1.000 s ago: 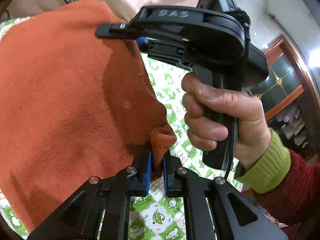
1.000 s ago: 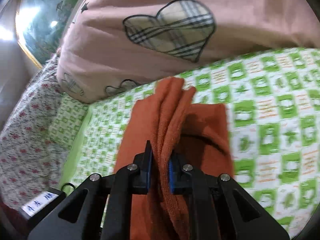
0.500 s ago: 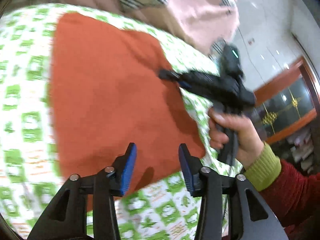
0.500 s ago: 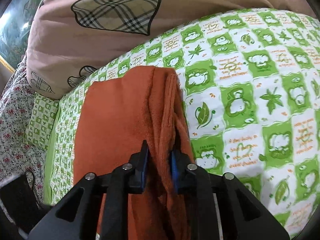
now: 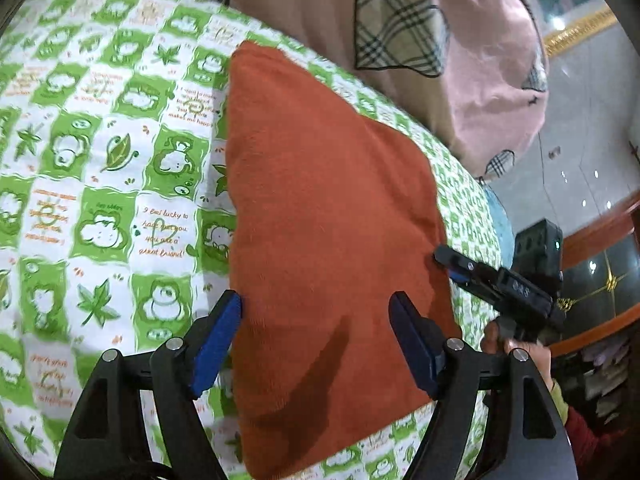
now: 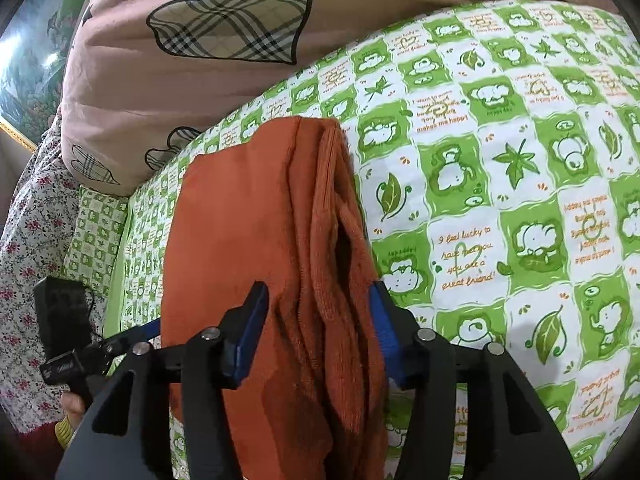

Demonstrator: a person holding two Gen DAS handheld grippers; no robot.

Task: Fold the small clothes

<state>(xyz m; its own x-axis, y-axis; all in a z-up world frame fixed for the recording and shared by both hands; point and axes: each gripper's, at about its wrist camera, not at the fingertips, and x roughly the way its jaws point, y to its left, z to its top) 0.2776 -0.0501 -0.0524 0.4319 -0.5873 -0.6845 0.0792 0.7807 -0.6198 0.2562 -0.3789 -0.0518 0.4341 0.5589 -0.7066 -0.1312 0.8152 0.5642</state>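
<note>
Both grippers, L (image 5: 316, 344) & R (image 6: 316, 324), opening, pads off the folded rust-orange knit garment (image 5: 320, 216). Soft, limp, light: you pinch all layers at its stacked edge.

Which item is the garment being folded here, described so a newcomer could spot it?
Start from the bed sheet, green-and-white checks with cartoon animals. The folded rust-orange knit garment lies on it, below the pink quilt. It is the only plain, unpatterned fabric in view.

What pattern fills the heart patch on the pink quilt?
Beige plaid heart patch, clearest in the right wrist view.
</note>
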